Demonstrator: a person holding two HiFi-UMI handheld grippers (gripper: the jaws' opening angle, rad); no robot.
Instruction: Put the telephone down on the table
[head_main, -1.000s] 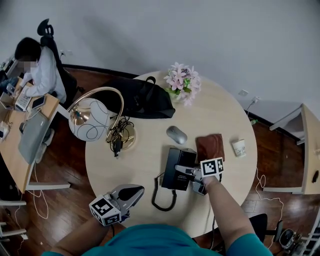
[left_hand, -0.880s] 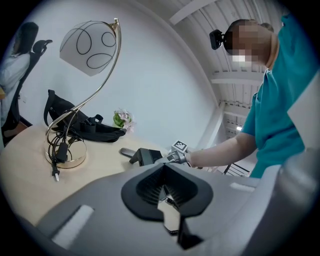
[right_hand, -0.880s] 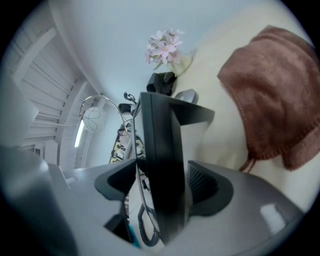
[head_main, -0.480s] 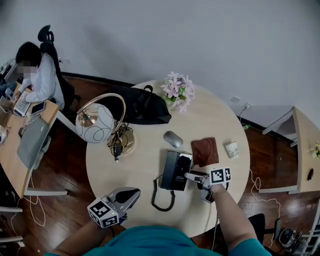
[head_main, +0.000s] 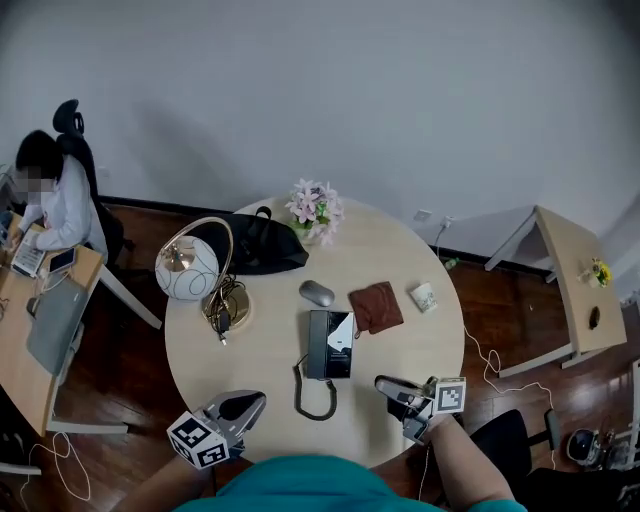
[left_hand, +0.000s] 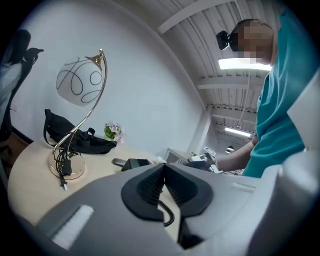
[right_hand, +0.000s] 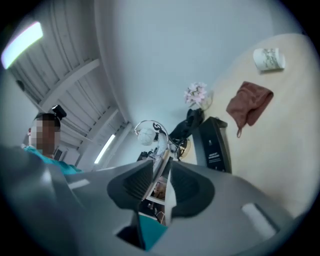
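Round bench (head_main: 270, 340), pale top: telephone (head_main: 330, 343) lies flat mid-bench, coiled cord (head_main: 312, 398) looping off its near end, mouse (head_main: 317, 293) just beyond it, brown cloth (head_main: 377, 306) beside it. Right tool (head_main: 388, 386) is clear of the telephone, near the front edge, jaws closing with a narrow gap, nothing between. Left tool (head_main: 250, 402) at the front-left edge, jaws together, empty.

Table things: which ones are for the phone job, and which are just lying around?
For the job: telephone, table, right gripper (jaws closing, nothing between them).

Just lying about: lamp, black bag, flowers, mouse, brown cloth, paper cup.
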